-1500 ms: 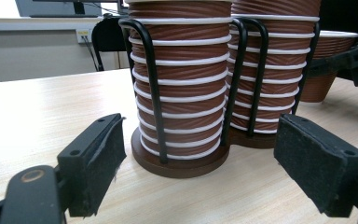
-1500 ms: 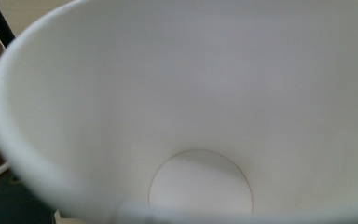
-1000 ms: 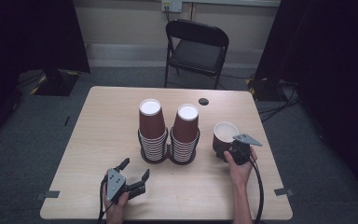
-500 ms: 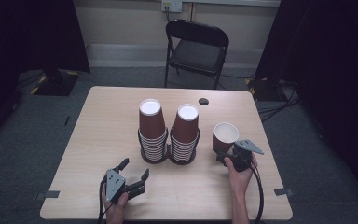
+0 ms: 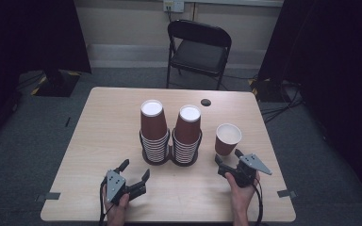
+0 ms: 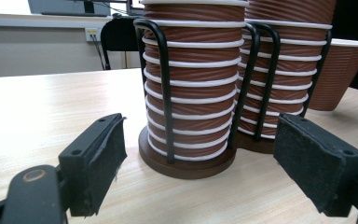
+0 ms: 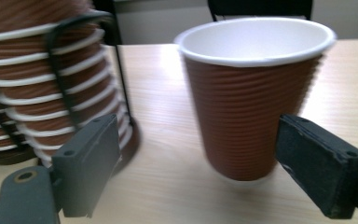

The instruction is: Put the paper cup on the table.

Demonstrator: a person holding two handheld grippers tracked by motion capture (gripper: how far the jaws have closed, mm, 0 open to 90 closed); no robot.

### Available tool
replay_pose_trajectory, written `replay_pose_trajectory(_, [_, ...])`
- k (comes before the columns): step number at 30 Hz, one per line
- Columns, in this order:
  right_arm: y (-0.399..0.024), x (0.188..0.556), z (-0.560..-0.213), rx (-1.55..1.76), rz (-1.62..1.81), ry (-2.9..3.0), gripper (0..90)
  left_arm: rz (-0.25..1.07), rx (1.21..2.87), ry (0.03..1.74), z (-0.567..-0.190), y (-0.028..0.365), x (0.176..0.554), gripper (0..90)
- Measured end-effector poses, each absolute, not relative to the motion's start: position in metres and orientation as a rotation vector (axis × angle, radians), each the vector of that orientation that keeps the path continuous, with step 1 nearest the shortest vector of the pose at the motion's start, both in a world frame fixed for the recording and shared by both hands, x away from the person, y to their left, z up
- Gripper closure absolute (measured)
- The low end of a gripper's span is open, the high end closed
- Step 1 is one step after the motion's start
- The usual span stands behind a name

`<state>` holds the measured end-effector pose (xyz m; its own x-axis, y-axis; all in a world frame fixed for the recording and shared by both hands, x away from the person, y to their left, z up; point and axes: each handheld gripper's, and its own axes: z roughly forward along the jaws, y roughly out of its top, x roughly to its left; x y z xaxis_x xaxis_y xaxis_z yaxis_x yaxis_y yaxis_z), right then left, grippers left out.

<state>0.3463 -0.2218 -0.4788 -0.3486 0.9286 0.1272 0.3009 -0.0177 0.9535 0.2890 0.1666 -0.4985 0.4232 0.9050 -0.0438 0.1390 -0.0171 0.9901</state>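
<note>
Pulled back from the single cup point(image 5: 227, 139), right gripper point(image 5: 227, 161) now nearer the person's table edge than a second ago; cup left standing upright, rim up, just ahead of the jaws. Jaws just been closing somewhat, yet apart and gripping nothing: in the right gripper view the cup point(image 7: 256, 93) stands beyond the pads with bare tabletop point(image 7: 168, 186) showing between cup and each jaw. Left gripper point(image 5: 134, 173) unmoved, jaws spread wide, released, nothing between them.

Directly ahead of the left gripper: black wire cup holder point(image 6: 165, 88) with two stacks of upturned brown cups, left stack point(image 5: 152, 129) and right stack point(image 5: 187, 133), side by side and touching at the bases. Holder base near the left jaw tips but clear of them.

To the left of the right gripper, the holder; single cup just beside the right stack, not touching.

Open tabletop wide to the left of the left gripper and between the two grippers. Right table edge point(image 5: 275, 165) close beside the right gripper. Small dark disc point(image 5: 206, 102) far ahead, near the far edge. Folding chair point(image 5: 199, 47) beyond the table.
</note>
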Motion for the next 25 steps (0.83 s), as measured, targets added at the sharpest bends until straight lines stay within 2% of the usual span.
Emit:
replay_pose_trajectory(10, [-0.187,0.321,-0.481,1.16,1.482,1.732,15.3,0.798,1.475,0.99,-0.498,0.166,0.289,16.6])
replay_pose_trajectory(16, [-0.162,0.312,-0.495,1.099,1.523,1.806,15.2,0.797,1.467,0.988,-0.499,0.167,0.289,16.7])
replay_pose_trajectory(25, [-0.161,0.316,-0.496,1.107,1.533,1.834,13.2,0.799,1.464,0.984,-0.499,0.167,0.289,16.7])
